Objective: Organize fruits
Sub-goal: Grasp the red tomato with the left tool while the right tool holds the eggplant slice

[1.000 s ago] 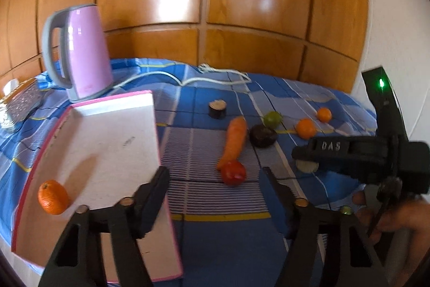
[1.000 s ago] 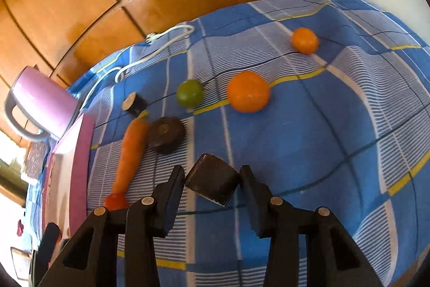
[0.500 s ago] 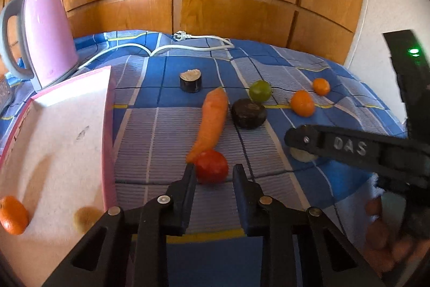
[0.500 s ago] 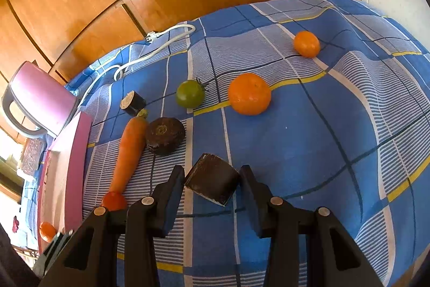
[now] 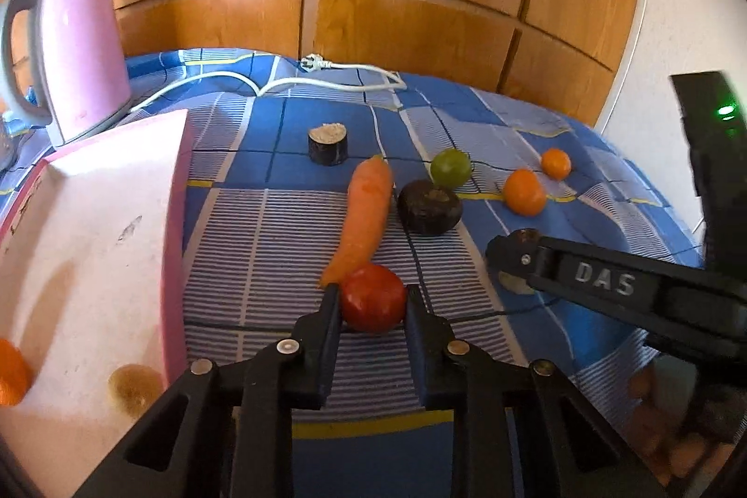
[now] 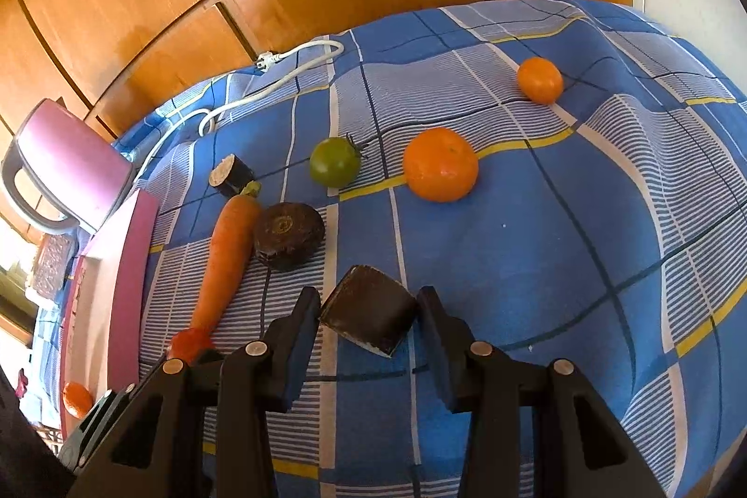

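Note:
A red tomato [image 5: 373,302] lies on the blue checked cloth at the tip of a carrot [image 5: 366,213]. My left gripper [image 5: 372,293] is shut on it, one pad on each side. My right gripper [image 6: 369,301] is shut on a dark eggplant piece [image 6: 369,313], and one of its fingers [image 5: 583,276] shows at the right of the left wrist view. The pink tray [image 5: 175,218] stands to the left with one orange [image 5: 9,372] in it. On the cloth lie a green tomato [image 6: 334,167], a big orange [image 6: 441,164] and a small orange [image 6: 539,79].
A dark round slice [image 5: 429,206] sits beside the carrot, and an eggplant stub [image 5: 328,143] lies farther back. A pink kettle [image 5: 70,45] stands behind the tray, its white cable [image 5: 327,82] trailing over the cloth. Wooden panels close the back.
My left gripper moved forward and down from the tray's edge to the red tomato, and its wide-open jaws closed on it. The right gripper kept still with the dark piece.

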